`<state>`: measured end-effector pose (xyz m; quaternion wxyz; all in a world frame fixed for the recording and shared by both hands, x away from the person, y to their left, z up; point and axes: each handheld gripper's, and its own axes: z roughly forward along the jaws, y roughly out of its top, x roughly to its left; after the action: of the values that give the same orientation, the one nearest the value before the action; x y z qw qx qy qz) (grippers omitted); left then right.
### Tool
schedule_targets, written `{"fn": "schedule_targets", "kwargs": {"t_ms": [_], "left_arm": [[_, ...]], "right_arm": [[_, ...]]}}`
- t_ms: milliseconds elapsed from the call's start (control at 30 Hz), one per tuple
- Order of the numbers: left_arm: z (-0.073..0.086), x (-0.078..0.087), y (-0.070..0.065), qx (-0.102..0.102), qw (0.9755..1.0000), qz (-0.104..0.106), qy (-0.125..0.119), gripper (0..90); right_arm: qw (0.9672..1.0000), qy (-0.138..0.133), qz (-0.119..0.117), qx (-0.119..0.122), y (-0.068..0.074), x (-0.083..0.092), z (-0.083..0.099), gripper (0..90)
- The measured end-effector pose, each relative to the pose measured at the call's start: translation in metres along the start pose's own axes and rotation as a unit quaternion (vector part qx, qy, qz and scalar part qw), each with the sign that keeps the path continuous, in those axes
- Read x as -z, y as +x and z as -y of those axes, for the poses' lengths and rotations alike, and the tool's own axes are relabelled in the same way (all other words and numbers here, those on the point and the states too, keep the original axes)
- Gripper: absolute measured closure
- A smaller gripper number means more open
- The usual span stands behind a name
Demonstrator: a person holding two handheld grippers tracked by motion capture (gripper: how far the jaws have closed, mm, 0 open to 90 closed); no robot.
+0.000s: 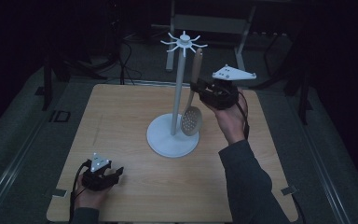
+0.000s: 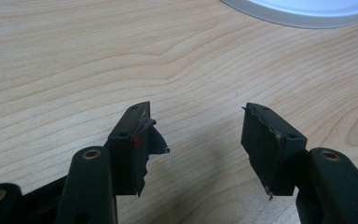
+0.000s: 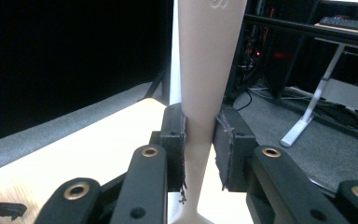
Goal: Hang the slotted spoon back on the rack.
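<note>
Nearest the camera, the left gripper (image 1: 103, 173) rests wide open and empty on the table (image 1: 121, 121), while the right gripper (image 1: 198, 87), clamped on the slotted spoon (image 1: 192, 116) handle beside the rack (image 1: 181, 84), should lift steadily toward a hook, keeping the handle upright.

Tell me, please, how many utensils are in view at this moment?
1. A slotted spoon is held upright by its handle in the right gripper, beside the white stand's pole, bowl down above the base. The stand's hooks carry nothing.
</note>
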<state>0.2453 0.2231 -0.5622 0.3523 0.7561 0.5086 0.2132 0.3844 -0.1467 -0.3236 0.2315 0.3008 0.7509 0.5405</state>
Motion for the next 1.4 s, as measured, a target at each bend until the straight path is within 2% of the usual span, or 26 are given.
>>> {"fn": "schedule_targets", "kwargs": {"t_ms": [667,1167,1233,1400], "left_arm": [[0.000,0.001,0.000,-0.002,1.0000,0.001,-0.001,43.2],[0.000,0.000,0.000,-0.004,1.0000,0.001,0.001,43.2],[0.000,0.000,0.000,-0.004,1.0000,0.001,0.001,43.2],[0.000,0.000,-0.001,-0.005,1.0000,0.002,0.003,43.2]], "right_arm": [[0.9999,0.014,0.002,-0.003,0.002,-0.013,-0.004,74.5],[0.9999,0.008,0.002,-0.011,0.001,-0.013,-0.001,73.3],[0.9999,0.004,0.000,-0.012,0.000,-0.012,-0.001,70.3],[0.9995,-0.004,0.012,-0.028,-0.003,-0.008,-0.001,50.5]]}}
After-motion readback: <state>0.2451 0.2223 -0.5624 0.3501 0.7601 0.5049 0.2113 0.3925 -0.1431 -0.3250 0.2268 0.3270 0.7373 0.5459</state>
